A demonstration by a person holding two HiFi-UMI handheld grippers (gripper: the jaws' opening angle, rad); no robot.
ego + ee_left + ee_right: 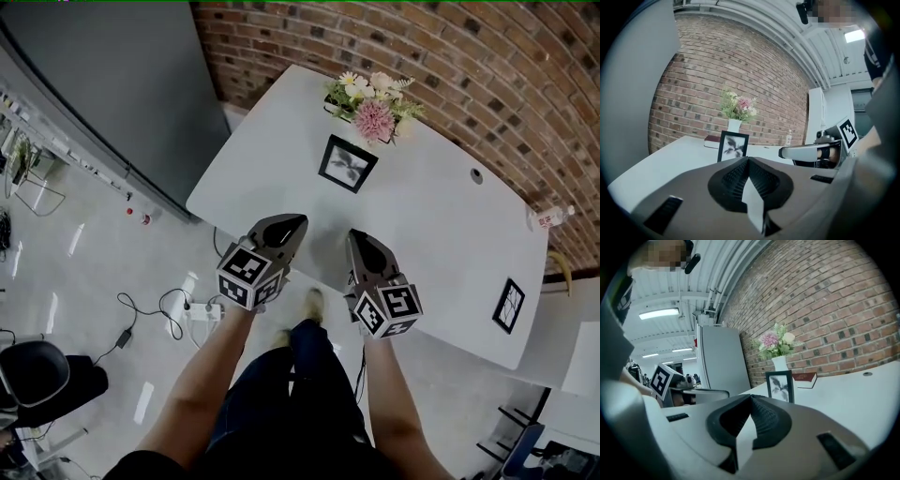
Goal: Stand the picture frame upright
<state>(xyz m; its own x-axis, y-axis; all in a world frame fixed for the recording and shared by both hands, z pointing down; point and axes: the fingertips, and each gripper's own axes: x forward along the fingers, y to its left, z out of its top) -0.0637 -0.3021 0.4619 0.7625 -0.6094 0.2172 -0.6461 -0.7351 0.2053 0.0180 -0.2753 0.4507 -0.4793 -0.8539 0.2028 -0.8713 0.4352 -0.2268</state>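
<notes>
A black picture frame [348, 163] with a leaf print stands upright on the white table [441, 244], just in front of a vase of flowers [372, 108]. It also shows in the left gripper view as the frame [733, 146] and in the right gripper view as the frame [779, 386]. My left gripper [296, 222] and right gripper [357, 235] hover side by side at the table's near edge, well short of the frame. Both are shut with nothing between their jaws, as seen for the left gripper [749, 159] and the right gripper [751, 396].
A second black frame [509, 305] sits at the table's right end. A dark red book [805, 378] lies beside the vase, and a bottle [551, 217] stands near the brick wall [450, 56]. A grey cabinet [122, 84] is at left; cables [178, 314] lie on the floor.
</notes>
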